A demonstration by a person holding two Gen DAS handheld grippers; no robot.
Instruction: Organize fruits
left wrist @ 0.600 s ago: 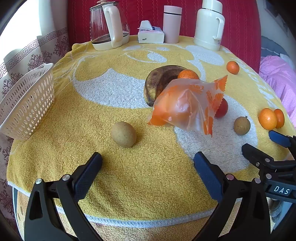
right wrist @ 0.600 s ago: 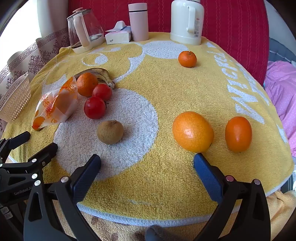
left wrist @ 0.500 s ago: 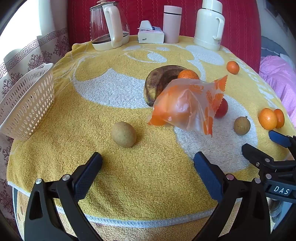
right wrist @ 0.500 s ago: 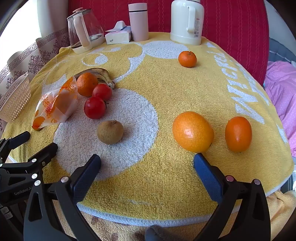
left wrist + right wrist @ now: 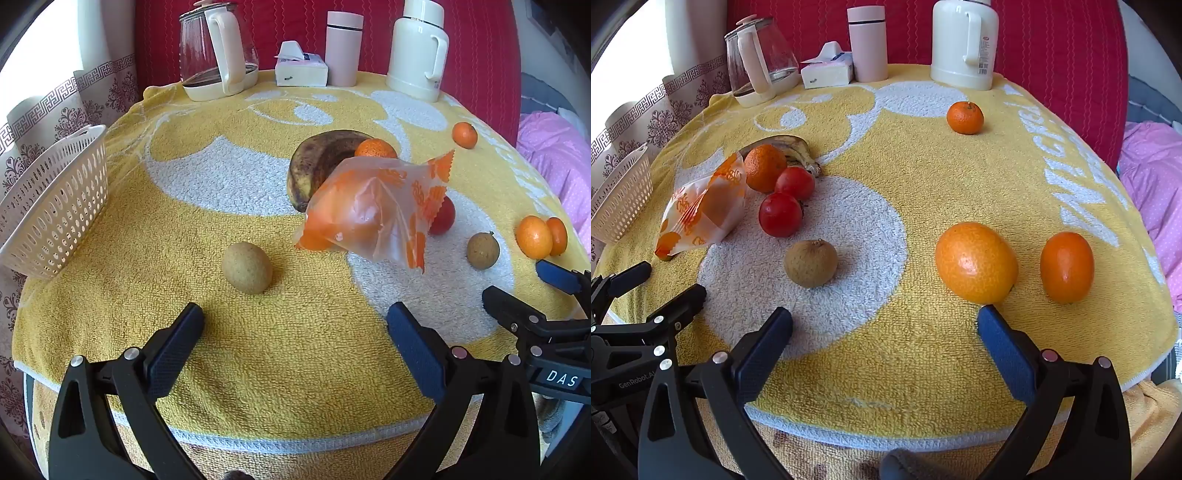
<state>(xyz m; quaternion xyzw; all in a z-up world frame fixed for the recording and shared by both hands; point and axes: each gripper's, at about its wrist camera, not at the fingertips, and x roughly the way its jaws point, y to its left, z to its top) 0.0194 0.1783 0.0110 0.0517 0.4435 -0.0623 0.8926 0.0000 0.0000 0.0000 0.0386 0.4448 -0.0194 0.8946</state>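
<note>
A yellow towel [image 5: 295,350] with white swirls and lettering covers the whole table, its stitched white hem running just under both grippers. The left gripper [image 5: 294,325] hovers over the near edge with its jaws wide apart and nothing between them; the right gripper [image 5: 884,326] hangs the same way, spread and empty, just to its right. Ahead of the left gripper and slightly left lies a tan kiwi [image 5: 247,267]; farther ahead, a printed plastic bag [image 5: 373,210] leans against a spotted banana [image 5: 317,166], with a mandarin [image 5: 375,149] behind it and a tomato [image 5: 443,219] peeking out at its right. Far left, a white basket [image 5: 55,210] sits tilted at the towel's edge. Ahead-left of the right gripper rests a brown round fruit [image 5: 810,263], beyond it two tomatoes [image 5: 780,214] touching each other. Just beyond its right fingertip sits a large orange [image 5: 976,262], a smaller orange [image 5: 1067,266] near it to the right, and a lone mandarin [image 5: 964,117] far ahead. Along the far edge stand a glass kettle [image 5: 214,51], a tissue box [image 5: 301,70], a pink tumbler [image 5: 343,48] and a white thermos [image 5: 419,50], against a red backing [image 5: 480,55]. A patterned curtain [image 5: 55,107] hangs at left; pink bedding [image 5: 1152,177] lies at right.
</note>
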